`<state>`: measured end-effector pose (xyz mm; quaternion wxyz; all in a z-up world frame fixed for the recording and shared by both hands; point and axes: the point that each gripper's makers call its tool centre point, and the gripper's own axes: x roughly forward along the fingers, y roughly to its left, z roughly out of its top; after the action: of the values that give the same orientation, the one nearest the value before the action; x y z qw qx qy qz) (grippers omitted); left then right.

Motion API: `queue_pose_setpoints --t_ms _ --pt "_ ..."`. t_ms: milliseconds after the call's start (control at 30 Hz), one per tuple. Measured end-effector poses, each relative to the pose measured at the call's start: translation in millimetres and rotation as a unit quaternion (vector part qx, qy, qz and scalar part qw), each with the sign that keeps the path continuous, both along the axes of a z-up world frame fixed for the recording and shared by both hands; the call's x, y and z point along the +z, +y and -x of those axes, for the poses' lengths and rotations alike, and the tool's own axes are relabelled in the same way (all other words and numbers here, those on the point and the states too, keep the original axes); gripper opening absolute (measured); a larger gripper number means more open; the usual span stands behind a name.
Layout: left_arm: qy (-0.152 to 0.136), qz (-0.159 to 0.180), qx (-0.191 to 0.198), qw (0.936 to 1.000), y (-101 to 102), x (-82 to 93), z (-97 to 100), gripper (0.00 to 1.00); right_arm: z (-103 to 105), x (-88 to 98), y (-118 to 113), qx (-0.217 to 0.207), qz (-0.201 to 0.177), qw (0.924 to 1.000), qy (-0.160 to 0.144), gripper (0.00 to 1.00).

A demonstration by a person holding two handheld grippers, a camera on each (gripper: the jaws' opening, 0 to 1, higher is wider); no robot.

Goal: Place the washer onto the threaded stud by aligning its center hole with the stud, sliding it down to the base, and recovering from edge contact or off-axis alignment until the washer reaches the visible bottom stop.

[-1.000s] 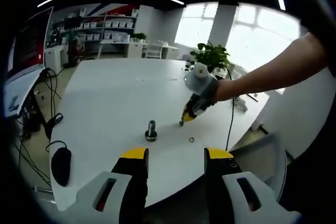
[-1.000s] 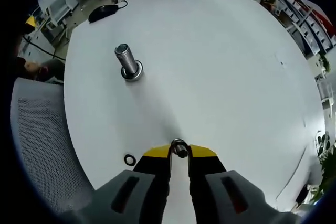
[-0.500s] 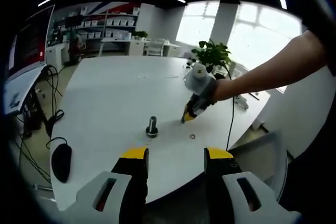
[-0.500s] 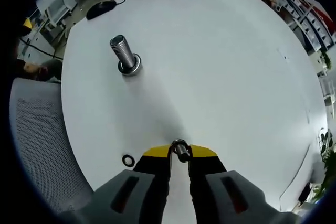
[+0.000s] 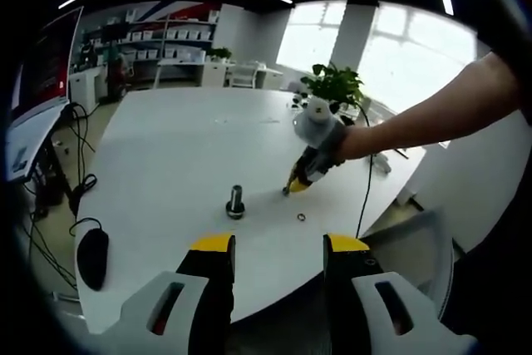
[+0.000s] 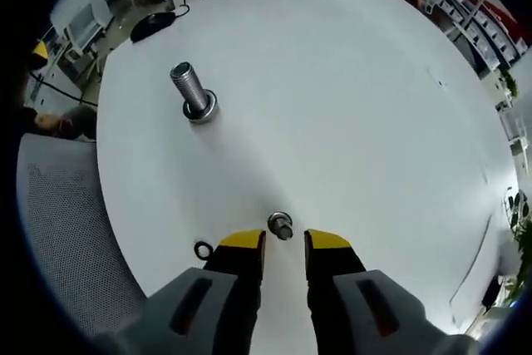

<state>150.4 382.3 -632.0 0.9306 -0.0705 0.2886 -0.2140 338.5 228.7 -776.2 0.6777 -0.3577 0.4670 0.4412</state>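
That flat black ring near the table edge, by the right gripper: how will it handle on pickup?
The ring lies flat on the smooth white table, so the jaws would likely skid over it rather than get under. It looks thin and small, so probably light and easy to flick off the nearby edge. Tipped onto its rim, it could roll. The right gripper stands open beside it.

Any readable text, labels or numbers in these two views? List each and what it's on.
None readable.
Monitor at the left gripper view's edge: screen content too blurred to read.
Shelf boxes in the background: too small to tell if they carry labels.
Threaded stud, small washer, white table: no markings visible.
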Motion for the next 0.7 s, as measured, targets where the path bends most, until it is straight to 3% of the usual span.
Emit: queue_pose_setpoints --t_ms 200,700 --pt "-0.001 0.000 0.000 1.0000 1 0.2 -1.6 0.41 4 3.4 -8 -0.006 -0.006 1.0000 -0.001 0.22" --pt "-0.006 0.003 -0.004 1.0000 -8 3.1 0.0 0.41 39 2.0 -11 0.002 -0.022 0.9997 0.008 0.23"
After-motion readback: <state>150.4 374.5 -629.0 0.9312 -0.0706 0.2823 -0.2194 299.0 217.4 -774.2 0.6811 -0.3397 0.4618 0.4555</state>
